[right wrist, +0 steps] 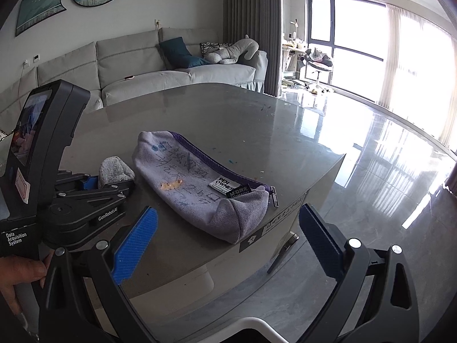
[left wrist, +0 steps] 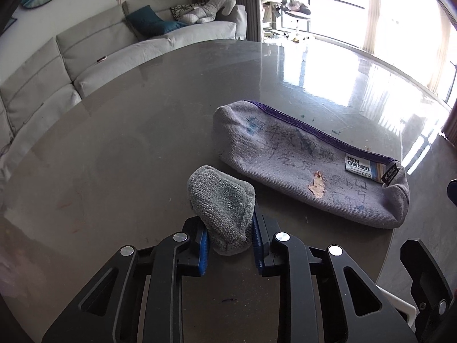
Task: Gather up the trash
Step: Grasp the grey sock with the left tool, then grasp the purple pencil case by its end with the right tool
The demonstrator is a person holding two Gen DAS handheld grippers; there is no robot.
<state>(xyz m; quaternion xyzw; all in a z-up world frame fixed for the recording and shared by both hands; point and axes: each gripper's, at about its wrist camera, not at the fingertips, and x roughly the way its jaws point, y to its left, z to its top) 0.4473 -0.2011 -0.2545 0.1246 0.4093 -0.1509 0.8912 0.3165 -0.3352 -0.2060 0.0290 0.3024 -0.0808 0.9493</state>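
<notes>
The left gripper (left wrist: 228,240) has its blue pads (left wrist: 203,245) pressed against both sides of a small grey cloth (left wrist: 221,208), a folded, nubbly rag that stands up between the fingers and rests on the table (left wrist: 128,143). The cloth is pinched near its lower end, and the rest of it pokes up past the fingertips.

Just beside it, towards the table's near corner, lies a pale purple pencil case (left wrist: 308,165) on its side. Its zip edge is darker purple, there is handwriting scrawled across the fabric, a small label sits near one end, and a tan scrap or stain (left wrist: 317,185) marks its middle. The case and the cloth are close, but I cannot tell whether they touch.

The right gripper (right wrist: 228,243) hangs over the table's near edge with its jaws spread wide and nothing between them, the pencil case lying ahead of it. A hand (right wrist: 17,280) grips the handle of the left tool.

Behind the table stands a grey sofa (right wrist: 128,65).
</notes>
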